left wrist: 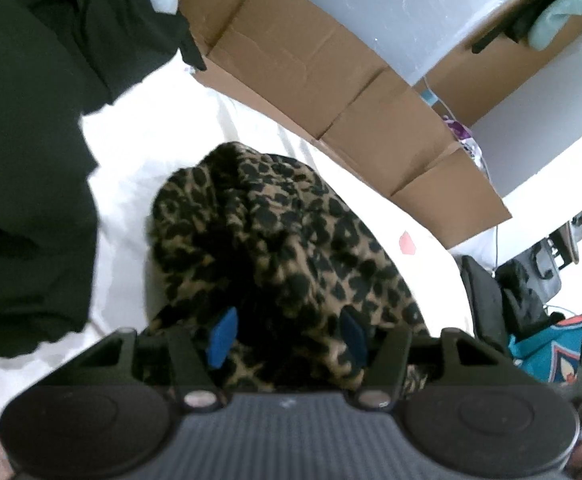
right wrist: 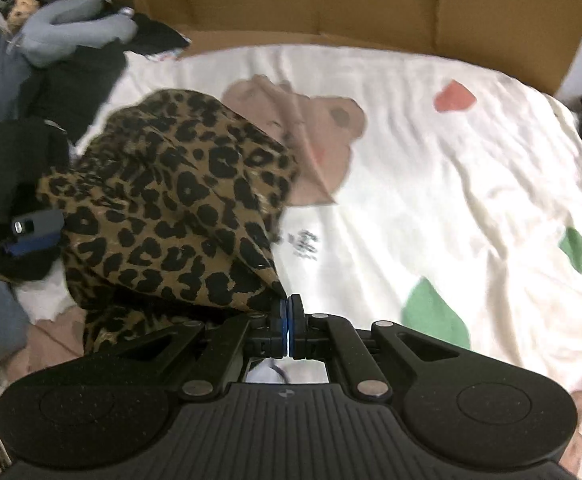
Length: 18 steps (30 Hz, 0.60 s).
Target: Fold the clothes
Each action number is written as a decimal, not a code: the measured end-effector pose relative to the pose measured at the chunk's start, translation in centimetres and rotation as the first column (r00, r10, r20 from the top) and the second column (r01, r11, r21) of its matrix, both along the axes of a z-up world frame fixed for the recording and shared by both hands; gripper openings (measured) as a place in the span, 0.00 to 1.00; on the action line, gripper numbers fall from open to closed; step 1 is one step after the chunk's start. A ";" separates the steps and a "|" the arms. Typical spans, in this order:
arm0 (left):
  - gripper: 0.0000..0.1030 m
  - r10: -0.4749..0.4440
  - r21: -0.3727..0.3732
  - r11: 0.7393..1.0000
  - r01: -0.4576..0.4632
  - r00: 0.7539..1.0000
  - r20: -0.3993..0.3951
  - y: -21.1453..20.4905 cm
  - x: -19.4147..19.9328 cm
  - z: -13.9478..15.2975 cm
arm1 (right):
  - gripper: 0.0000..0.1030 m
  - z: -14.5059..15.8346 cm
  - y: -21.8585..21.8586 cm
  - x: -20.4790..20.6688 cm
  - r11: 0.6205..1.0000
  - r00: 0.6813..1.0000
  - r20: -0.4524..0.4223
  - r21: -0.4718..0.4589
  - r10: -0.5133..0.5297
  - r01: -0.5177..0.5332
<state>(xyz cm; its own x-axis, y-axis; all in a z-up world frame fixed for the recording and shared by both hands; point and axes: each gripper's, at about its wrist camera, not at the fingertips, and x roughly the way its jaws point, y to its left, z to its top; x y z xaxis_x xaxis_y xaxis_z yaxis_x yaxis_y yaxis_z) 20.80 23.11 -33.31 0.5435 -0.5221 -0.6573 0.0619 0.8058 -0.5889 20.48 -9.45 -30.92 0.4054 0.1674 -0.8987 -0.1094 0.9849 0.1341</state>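
Left wrist view: left tool (left wrist: pixel 289 334) with blue pads spread apart, released, leopard-print garment (left wrist: pixel 267 240) bunched between and beyond them on the white bedsheet (left wrist: pixel 131 152). Dark clothes (left wrist: pixel 23 160) heaped at left; cardboard box (left wrist: pixel 331 92) behind.

Right wrist view: right tool (right wrist: pixel 287 312) clenched on a corner of the leopard-print garment, which is lifted in a crumpled mass toward the left above the bear-printed bedsheet. Left tool visible at far left beside the fabric.
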 end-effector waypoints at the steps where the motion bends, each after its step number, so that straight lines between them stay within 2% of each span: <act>1: 0.58 0.002 -0.007 1.000 -0.002 1.000 -0.001 0.1 0.3 -0.1 | 0.05 0.2 0.3 -0.2 1.000 1.000 0.017 -0.014 0.007 -0.007; 3: 0.58 0.009 -0.023 1.000 -0.009 1.000 0.001 0.3 0.9 -0.3 | 0.19 0.7 0.8 -0.5 0.999 0.999 0.050 -0.043 0.022 -0.020; 4: 0.56 0.016 -0.034 0.999 -0.015 1.000 0.005 0.6 1.2 -0.3 | 0.34 0.9 1.1 -0.6 0.998 0.997 0.066 -0.057 0.030 -0.026; 5: 0.52 0.023 -0.044 0.999 -0.022 1.000 0.010 0.9 1.4 -0.3 | 0.44 1.2 1.3 -0.8 0.997 0.996 0.082 -0.072 0.038 -0.032; 7: 0.31 0.025 -0.061 0.998 -0.024 1.000 0.018 1.6 1.7 -0.2 | 0.45 1.6 1.9 -1.1 0.994 0.992 0.114 -0.101 0.055 -0.044; 10: 0.21 0.020 -0.057 0.998 -0.018 0.999 0.035 2.2 2.0 0.1 | 0.45 2.3 2.6 -1.8 0.994 0.982 0.168 -0.079 0.089 -0.076; 15: 0.18 -0.008 -0.084 0.996 0.015 0.997 0.079 3.0 2.4 1.2 | 0.45 3.3 4.0 -2.6 0.992 0.955 0.268 -0.030 0.126 -0.122; 18: 0.18 -0.037 -0.095 0.994 0.047 0.993 0.110 2.6 2.4 2.2 | 0.45 3.7 5.0 -2.7 0.988 0.943 0.296 -0.032 0.153 -0.150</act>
